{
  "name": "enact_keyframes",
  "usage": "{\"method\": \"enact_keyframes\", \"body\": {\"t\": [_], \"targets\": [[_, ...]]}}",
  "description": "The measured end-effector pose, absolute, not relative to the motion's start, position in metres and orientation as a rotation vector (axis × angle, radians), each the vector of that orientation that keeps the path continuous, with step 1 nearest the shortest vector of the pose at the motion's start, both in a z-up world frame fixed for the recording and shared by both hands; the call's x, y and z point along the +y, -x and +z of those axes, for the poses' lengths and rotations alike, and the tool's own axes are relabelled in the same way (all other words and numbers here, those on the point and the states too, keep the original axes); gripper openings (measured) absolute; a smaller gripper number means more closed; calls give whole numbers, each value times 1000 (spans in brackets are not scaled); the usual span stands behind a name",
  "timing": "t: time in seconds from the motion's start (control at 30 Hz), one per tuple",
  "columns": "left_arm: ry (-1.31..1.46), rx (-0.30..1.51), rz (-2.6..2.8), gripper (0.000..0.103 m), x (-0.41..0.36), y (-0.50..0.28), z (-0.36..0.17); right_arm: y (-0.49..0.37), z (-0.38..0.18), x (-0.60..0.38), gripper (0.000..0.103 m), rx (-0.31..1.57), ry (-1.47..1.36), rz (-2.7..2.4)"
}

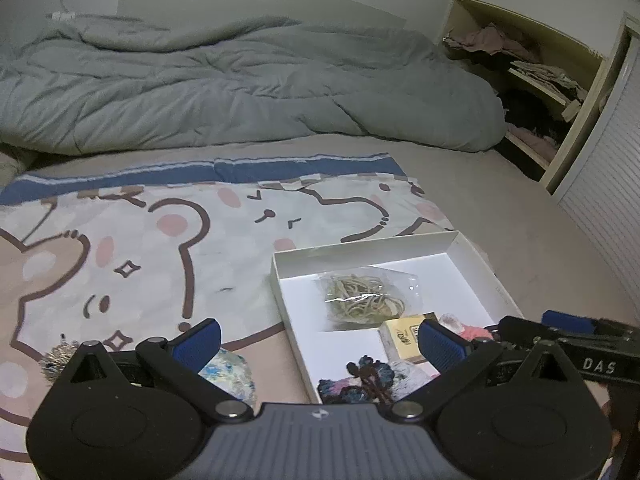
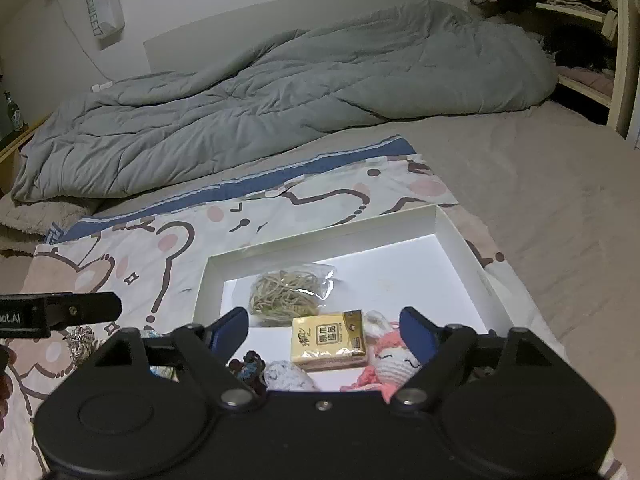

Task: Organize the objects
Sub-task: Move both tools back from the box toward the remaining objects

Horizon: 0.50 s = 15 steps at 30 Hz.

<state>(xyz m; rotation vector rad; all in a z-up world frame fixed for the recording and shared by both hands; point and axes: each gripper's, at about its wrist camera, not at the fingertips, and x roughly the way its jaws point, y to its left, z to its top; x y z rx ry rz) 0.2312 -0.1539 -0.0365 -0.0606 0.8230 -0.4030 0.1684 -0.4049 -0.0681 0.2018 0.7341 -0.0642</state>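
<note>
the right tongs (image 2: 324, 332) stand wide open and grip nothing. between their blue pads lies a yellow tissue pack (image 2: 329, 339) on the floor of the white box (image 2: 460, 240); just beside the right pad rests a pink crochet doll (image 2: 394, 362), and near the left pad a dark crochet piece (image 2: 250, 364). beyond the tips sits a bag of rubber bands (image 2: 286, 294). the left tongs (image 1: 320, 342) are open and empty too, over the box's near corner, with a pale crochet ball (image 1: 230, 372) under the left pad. further off lie the cartoon sheet (image 1: 140, 232), then the grey duvet (image 1: 240, 80).
</note>
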Motion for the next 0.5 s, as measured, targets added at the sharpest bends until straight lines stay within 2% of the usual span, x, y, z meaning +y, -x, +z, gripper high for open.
{"method": "enact_keyframes", "body": {"t": [0.27, 0.5], "targets": [[-32, 789, -376, 103, -154, -214, -39, -155, -67, -407, 101, 716, -171, -88], [-73, 771, -360, 103, -155, -206, -43, -148, -68, -408, 103, 701, -143, -85]]}}
